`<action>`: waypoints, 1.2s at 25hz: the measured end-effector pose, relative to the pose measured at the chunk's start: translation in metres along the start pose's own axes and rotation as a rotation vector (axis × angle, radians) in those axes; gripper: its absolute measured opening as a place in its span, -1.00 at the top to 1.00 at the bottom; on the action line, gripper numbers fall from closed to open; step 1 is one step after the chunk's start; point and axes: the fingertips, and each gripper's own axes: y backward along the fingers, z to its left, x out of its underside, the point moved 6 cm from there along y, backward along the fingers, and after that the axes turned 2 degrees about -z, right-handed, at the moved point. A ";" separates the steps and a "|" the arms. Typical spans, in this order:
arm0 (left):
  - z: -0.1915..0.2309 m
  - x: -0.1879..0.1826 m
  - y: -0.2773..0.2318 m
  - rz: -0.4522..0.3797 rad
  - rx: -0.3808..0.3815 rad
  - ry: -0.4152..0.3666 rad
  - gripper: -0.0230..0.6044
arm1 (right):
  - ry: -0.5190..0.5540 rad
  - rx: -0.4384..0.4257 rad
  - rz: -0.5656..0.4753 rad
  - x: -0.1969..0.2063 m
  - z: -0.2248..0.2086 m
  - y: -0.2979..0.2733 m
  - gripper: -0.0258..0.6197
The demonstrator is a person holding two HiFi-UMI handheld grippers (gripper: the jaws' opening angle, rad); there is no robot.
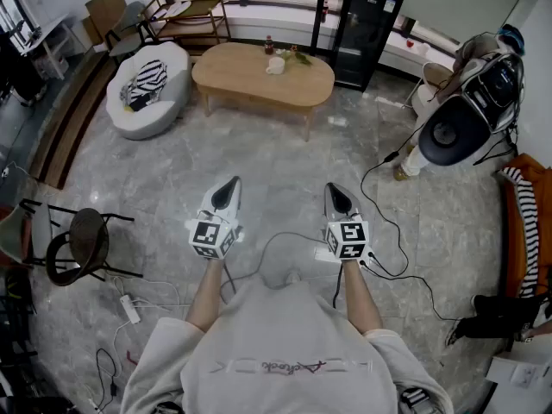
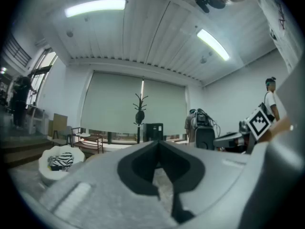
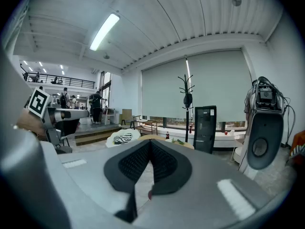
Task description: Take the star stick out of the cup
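A white cup stands on the oval wooden table far ahead across the room, beside a small bottle and something greenish. I cannot make out the star stick at this distance. My left gripper and right gripper are held side by side over the marble floor, well short of the table, both pointing towards it. In the left gripper view the left gripper has its jaws meeting at the tip with nothing between them. The right gripper is likewise shut and empty, with the table small beyond it.
A white round seat with a striped cloth sits left of the table. A black cabinet stands behind it. A black stool is at my left, cables trail on the floor, and a large device on a stand is at the right.
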 end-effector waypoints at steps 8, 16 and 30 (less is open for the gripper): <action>-0.010 0.001 -0.009 -0.004 -0.006 -0.004 0.93 | -0.008 -0.025 -0.009 0.000 -0.011 -0.001 0.91; -0.026 0.002 -0.018 -0.005 -0.022 -0.013 0.93 | -0.018 -0.058 -0.027 0.003 -0.029 0.003 0.91; -0.052 0.015 -0.045 0.006 -0.064 -0.007 0.93 | -0.027 -0.084 -0.015 0.019 -0.073 0.005 0.91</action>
